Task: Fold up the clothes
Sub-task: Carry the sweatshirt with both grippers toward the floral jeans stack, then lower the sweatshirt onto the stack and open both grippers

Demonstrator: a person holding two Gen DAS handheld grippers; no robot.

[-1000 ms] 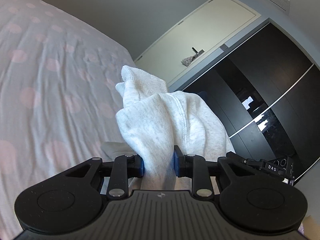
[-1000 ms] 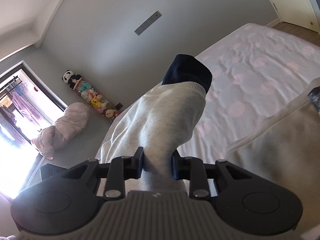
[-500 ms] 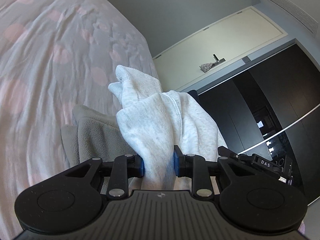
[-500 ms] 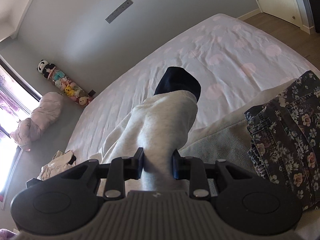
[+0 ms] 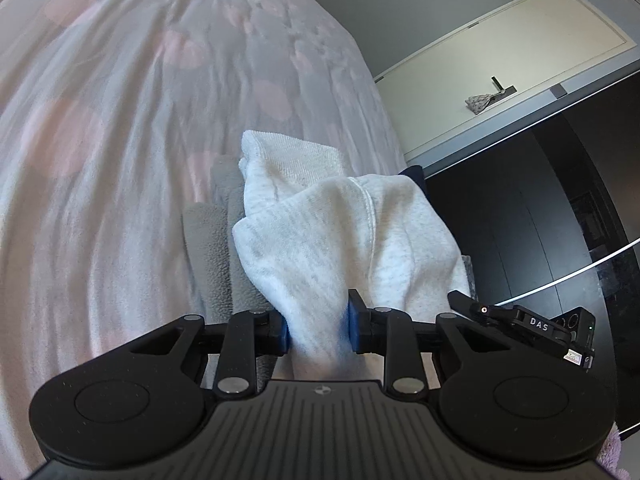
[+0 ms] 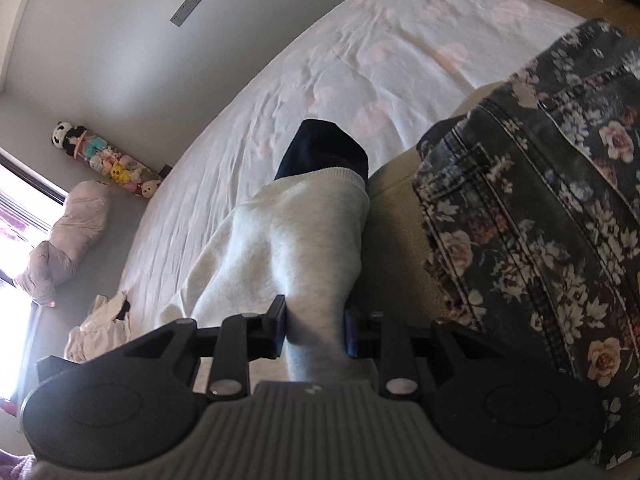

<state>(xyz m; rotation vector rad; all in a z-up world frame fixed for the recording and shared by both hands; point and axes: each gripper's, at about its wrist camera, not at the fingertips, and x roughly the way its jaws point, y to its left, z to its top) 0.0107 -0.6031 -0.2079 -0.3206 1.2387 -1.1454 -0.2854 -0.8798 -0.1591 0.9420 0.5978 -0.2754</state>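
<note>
A light grey sweatshirt (image 5: 320,240) with a navy cuff (image 6: 324,152) is held up over the bed by both grippers. My left gripper (image 5: 318,326) is shut on a bunched part of it. My right gripper (image 6: 314,330) is shut on its sleeve (image 6: 288,240) just below the navy cuff. A grey fleece garment (image 5: 210,240) lies on the bed under the sweatshirt; it also shows in the right wrist view (image 6: 400,248). A dark floral denim garment (image 6: 540,208) lies on the fleece at the right.
The bed has a white sheet with pink dots (image 6: 360,60). A black wardrobe (image 5: 540,220) and a white door (image 5: 500,60) stand beyond the bed's end. Plush toys (image 6: 104,156), a pink bundle (image 6: 68,240) and a white garment (image 6: 100,328) lie on the floor.
Both grippers have lowered toward the bed with the sweatshirt still held. The grey fleece and the floral denim have come into view and grown larger.
</note>
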